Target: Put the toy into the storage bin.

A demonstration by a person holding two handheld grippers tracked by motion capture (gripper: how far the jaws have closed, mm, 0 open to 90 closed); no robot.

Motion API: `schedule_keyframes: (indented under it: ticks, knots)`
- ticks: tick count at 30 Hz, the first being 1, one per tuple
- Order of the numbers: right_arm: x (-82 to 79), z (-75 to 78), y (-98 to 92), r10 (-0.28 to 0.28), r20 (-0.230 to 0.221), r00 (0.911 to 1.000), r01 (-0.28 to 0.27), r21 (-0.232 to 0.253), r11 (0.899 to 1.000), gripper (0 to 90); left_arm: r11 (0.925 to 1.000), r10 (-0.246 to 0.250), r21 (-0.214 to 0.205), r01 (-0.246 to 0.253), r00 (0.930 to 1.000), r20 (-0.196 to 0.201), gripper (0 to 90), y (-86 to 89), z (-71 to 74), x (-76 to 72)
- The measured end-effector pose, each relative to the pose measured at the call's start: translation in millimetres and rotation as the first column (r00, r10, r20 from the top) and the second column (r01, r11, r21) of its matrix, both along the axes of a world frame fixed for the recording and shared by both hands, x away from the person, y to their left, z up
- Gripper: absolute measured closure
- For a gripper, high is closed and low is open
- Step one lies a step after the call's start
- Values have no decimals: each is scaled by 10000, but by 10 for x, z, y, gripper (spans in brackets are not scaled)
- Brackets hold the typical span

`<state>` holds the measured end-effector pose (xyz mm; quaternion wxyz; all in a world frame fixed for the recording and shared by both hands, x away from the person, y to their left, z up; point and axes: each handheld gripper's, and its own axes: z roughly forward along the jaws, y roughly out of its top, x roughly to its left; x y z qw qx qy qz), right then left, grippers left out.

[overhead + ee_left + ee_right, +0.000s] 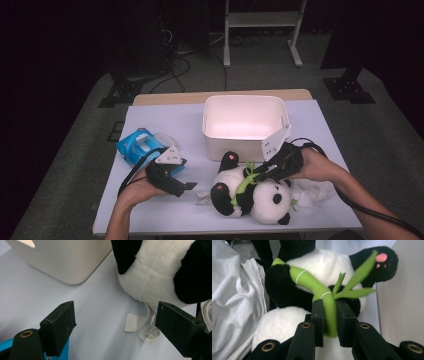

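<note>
A black-and-white panda plush (227,181) lies on the table in front of the white bin (235,145), with a green bamboo stalk (244,184) across its belly. In the right gripper view my right gripper (329,312) is shut on the bamboo stalk (312,283), both pads pressed against it. My right gripper (256,176) reaches the panda from the right in the high view. My left gripper (192,186) rests to the panda's left, open. In the left gripper view the left gripper (116,325) has bare table between its jaws, and the panda's label (148,326) lies by the right jaw.
A blue package (136,145) lies at the table's left, behind my left hand. Crumpled white cloth (314,192) sits under my right forearm, and the cloth (234,297) lies beside the panda. The bin wall (67,260) stands close ahead of the left gripper.
</note>
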<state>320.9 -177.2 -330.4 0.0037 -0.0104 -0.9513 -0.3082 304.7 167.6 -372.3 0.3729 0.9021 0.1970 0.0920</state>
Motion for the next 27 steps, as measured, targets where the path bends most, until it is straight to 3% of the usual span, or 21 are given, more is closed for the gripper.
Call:
schedule_keyframes:
  ticks: [11, 18, 19, 27]
  knots:
    - [-30, 53, 14, 128, 144, 9998, -129, 57, 9999, 783, 10000, -20, 10, 20, 10000, 23, 152, 3, 5, -1]
    - [12, -44, -30, -36, -267, 9996, 47, 423, 9991, 783, 10000, 10, 36, -10, 10000, 20, 153, 12, 3, 2]
    - [5, -40, -41, -125, -118, 9999, 131, 585, 9982, 789, 10000, 47, 32, -47, 10000, 8, 152, 13, 1, 5]
    - [-69, 101, 1, 56, 419, 9991, -75, 440, 9990, 798, 10000, 37, 12, -37, 10000, 25, 152, 10, 8, -1]
